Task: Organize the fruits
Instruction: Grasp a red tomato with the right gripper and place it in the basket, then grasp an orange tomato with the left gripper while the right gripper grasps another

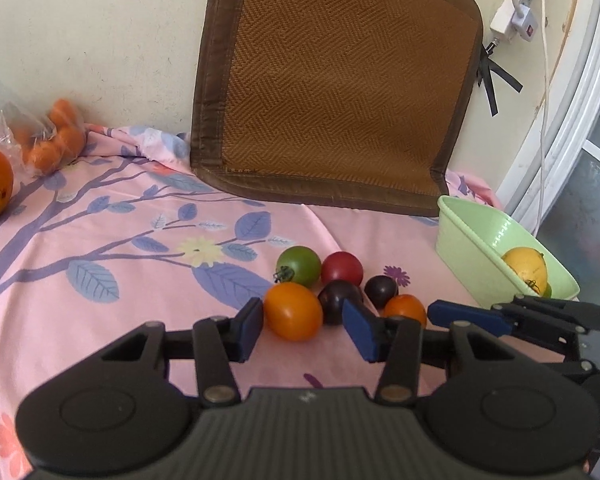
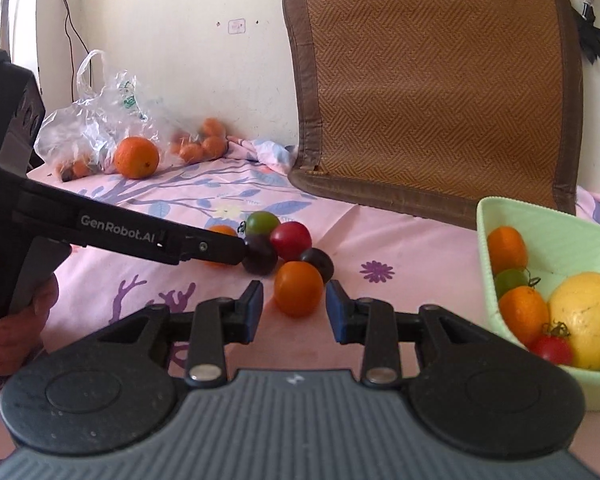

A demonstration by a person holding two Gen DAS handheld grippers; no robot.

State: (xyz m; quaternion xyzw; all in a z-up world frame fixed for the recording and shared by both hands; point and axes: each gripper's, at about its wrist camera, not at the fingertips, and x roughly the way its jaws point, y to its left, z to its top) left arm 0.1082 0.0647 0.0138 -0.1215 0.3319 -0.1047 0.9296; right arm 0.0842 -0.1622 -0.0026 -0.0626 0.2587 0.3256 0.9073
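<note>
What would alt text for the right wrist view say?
The right hand-held gripper brackets an orange cherry tomato on a pink floral cloth, its pads not pressing. A green basket of fruit sits right.

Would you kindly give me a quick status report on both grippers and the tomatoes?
Left gripper open around an orange tomato. Right gripper open around another. Four more loose, crowding both; tub part-filled.

So the surface is a pink floral sheet (image 2: 400, 240), with a loose bunch of little tomatoes (image 2: 284, 252) sitting on it. Right of the tomatoes is a green tray (image 2: 540, 224). Far left of them are an orange (image 2: 136, 157) and a plastic bag (image 2: 96, 120); behind them a woven mat (image 2: 440, 92) leans up.
</note>
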